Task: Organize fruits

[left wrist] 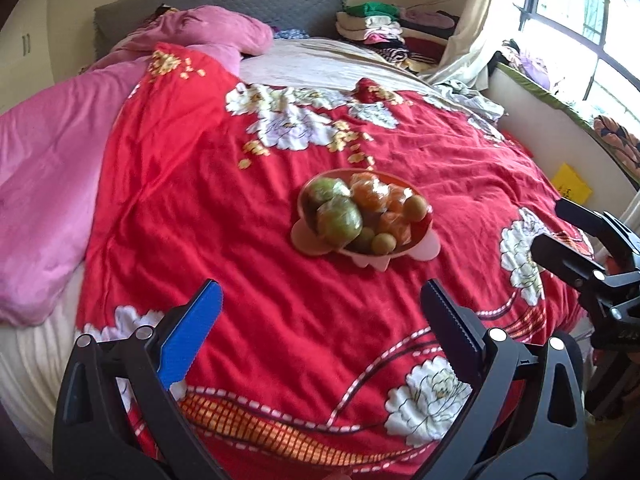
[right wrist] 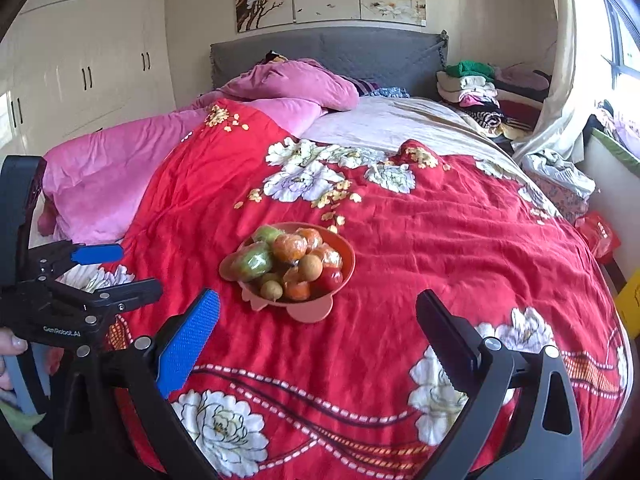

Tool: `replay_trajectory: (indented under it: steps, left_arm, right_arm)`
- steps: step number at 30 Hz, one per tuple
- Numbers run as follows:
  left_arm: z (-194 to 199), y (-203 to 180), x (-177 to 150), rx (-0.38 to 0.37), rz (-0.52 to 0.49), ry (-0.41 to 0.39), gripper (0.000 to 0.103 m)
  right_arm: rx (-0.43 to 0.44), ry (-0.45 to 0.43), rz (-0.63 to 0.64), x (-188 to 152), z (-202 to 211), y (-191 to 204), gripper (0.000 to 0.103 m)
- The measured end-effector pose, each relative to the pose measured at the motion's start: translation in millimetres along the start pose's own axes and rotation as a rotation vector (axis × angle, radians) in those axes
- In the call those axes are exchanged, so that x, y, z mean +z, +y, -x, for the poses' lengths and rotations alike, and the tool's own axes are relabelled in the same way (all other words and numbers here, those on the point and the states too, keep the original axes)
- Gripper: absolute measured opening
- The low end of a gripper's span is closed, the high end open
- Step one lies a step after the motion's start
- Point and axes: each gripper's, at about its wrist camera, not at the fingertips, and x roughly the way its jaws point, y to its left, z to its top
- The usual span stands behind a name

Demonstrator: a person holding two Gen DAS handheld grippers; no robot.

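From the left wrist view, the left tool (left wrist: 320, 304) is seen with its jaws spread wide and nothing between them, one blue ribbed pad (left wrist: 192, 340) at 7 o'clock and one dark pad at 5 o'clock. Beyond the jaws, toward 12 o'clock, a pink flower-edged plastic fruit bowl (left wrist: 362, 258) is set on a red quilt printed with white peonies (left wrist: 208, 200), which is spread over the bed. The bowl is filled with two green fruits wrapped in clear film (left wrist: 338, 220), several orange citrus fruits in clear film (left wrist: 368, 196) and a few small round brownish-green fruits (left wrist: 414, 208). A pink plush blanket (left wrist: 48, 168) is bunched at 9 o'clock, and a pile of folded clothes (left wrist: 376, 24) is stacked at 1 o'clock by the grey headboard. The right tool (left wrist: 560, 240) is seen at 3 o'clock, well apart from the bowl.

From the right wrist view, the right tool (right wrist: 320, 312) is likewise shown released, its jaws wide apart and empty. The fruit bowl (right wrist: 316, 308) is placed just beyond the jaws toward 12 o'clock, resting on the quilt (right wrist: 440, 240); a red glossy fruit (right wrist: 332, 278) is seen among the others at its near side. The left tool (right wrist: 120, 272) is found at 9 o'clock, gripped by a hand (right wrist: 10, 350) at the frame's edge. White wardrobe doors (right wrist: 88, 60) are seen at 10 o'clock.
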Motion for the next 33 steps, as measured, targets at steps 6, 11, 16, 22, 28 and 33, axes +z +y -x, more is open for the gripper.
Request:
replay_trajectory:
  steps: [6,11,16,22,28,33]
  left_arm:
    - [3.6,2.5,-14.9,0.049,0.009,0.012,0.093]
    - [7.0,0.9,-26.8,0.069,0.011,0.016,0.093]
    - [9.8,0.6,-37.6,0.079,0.021,0.018,0.093]
    - [9.4,-0.3,-48.2,0.088,0.023,0.031,0.093]
    - [7.6,-1.9,-53.9,0.098,0.019,0.046,0.093]
    - [7.6,-1.7,-54.7,0.095,0.024,0.046,0.093]
  right_arm:
    - [0.008,0.027,-0.017,-13.5,1.5,7.3,0.098]
    - [0.013,0.048,-0.029,-25.5,1.8,12.9,0.098]
    - [0.006,0.061,-0.045,-35.7,2.0,15.4,0.098]
    - [0.001,0.083,-0.052,-47.6,-0.1,17.9,0.098]
    - [0.001,0.097,-0.059,-56.3,-1.3,19.5,0.098]
    - [-0.002,0.098,-0.066,-57.8,-0.4,19.1,0.098]
